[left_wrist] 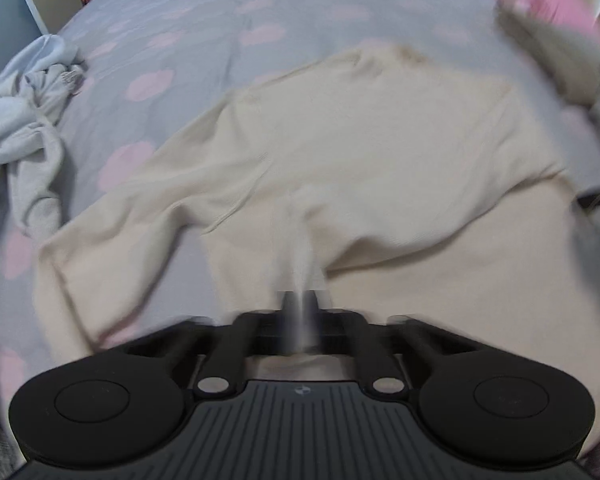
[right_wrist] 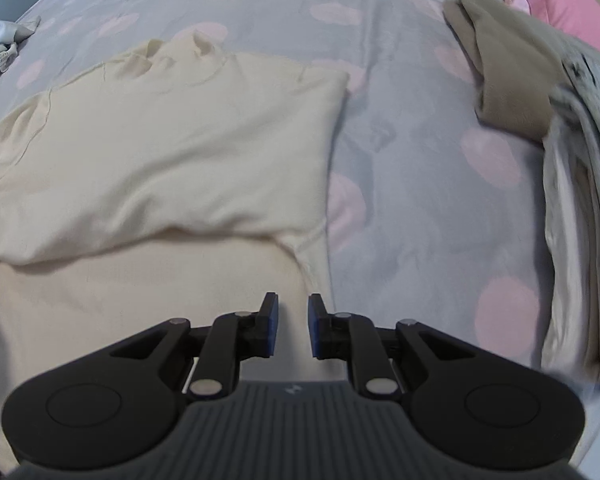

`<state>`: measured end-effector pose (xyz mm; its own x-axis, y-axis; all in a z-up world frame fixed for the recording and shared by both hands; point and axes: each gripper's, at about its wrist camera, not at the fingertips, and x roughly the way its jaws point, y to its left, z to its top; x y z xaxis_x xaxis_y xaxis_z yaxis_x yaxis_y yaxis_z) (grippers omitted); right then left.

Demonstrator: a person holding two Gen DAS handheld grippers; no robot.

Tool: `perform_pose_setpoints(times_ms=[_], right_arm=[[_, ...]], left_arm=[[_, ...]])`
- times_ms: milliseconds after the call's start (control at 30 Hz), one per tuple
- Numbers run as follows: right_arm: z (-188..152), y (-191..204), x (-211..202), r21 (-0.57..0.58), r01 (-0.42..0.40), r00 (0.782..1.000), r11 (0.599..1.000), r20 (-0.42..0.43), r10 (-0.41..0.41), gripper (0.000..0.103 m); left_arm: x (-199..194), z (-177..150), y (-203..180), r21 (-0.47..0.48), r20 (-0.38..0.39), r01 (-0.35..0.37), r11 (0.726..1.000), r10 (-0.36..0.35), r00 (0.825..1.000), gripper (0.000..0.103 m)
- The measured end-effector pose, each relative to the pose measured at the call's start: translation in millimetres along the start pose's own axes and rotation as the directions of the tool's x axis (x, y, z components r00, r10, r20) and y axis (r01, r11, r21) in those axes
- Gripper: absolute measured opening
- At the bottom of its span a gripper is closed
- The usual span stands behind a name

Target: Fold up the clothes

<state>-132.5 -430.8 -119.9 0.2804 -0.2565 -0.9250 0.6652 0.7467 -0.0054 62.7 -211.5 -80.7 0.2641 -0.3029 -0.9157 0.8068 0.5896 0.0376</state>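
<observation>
A cream long-sleeved top (left_wrist: 360, 152) lies on the bed with its upper part folded over and one sleeve stretched out to the left. My left gripper (left_wrist: 300, 304) is blurred, its fingers pressed together at a raised ridge of the top's cloth, so it looks shut on that pinch. In the right wrist view the same cream top (right_wrist: 172, 152) fills the left half, its neck at the far side. My right gripper (right_wrist: 293, 320) hovers over the top's near right edge, jaws a narrow gap apart, with nothing gripped between the blue pads.
The bedsheet (right_wrist: 412, 184) is grey with pink spots. A crumpled pale grey garment (left_wrist: 24, 128) lies at the far left. At the right edge, a folded tan garment (right_wrist: 512, 80) sits on a stack of pale folded clothes (right_wrist: 576, 208), beside a pink pillow (right_wrist: 572, 0).
</observation>
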Motion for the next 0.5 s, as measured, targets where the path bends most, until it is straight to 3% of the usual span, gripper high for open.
perform_pose_setpoints(times_ms=[100, 167, 233, 300, 400, 500], right_arm=[[7, 3, 1, -0.042, 0.008, 0.998, 0.999, 0.067, -0.005, 0.017], [9, 6, 8, -0.084, 0.010, 0.997, 0.996, 0.079, -0.003, 0.017], [8, 9, 16, -0.112, 0.028, 0.996, 0.993, 0.084, -0.018, 0.017], [8, 10, 21, -0.126, 0.042, 0.995, 0.991, 0.098, -0.030, 0.018], [11, 9, 25, -0.117, 0.041, 0.993, 0.992, 0.112, -0.028, 0.017], [14, 10, 24, -0.114, 0.032, 0.995, 0.993, 0.098, -0.020, 0.007]], left_arm=[[0, 7, 24, -0.094, 0.010, 0.043, 0.995, -0.042, 0.999, 0.001], [-10, 14, 46, -0.173, 0.058, 0.081, 0.982, -0.072, 0.996, 0.001], [-21, 20, 69, -0.254, 0.113, 0.113, 0.961, -0.086, 0.990, 0.000], [-26, 23, 96, -0.363, 0.166, 0.165, 0.917, -0.110, 0.980, 0.000], [-20, 27, 116, -0.456, 0.162, 0.136, 0.879, -0.069, 0.984, 0.001], [-5, 30, 110, -0.423, 0.119, 0.043, 0.905, 0.008, 0.993, 0.001]])
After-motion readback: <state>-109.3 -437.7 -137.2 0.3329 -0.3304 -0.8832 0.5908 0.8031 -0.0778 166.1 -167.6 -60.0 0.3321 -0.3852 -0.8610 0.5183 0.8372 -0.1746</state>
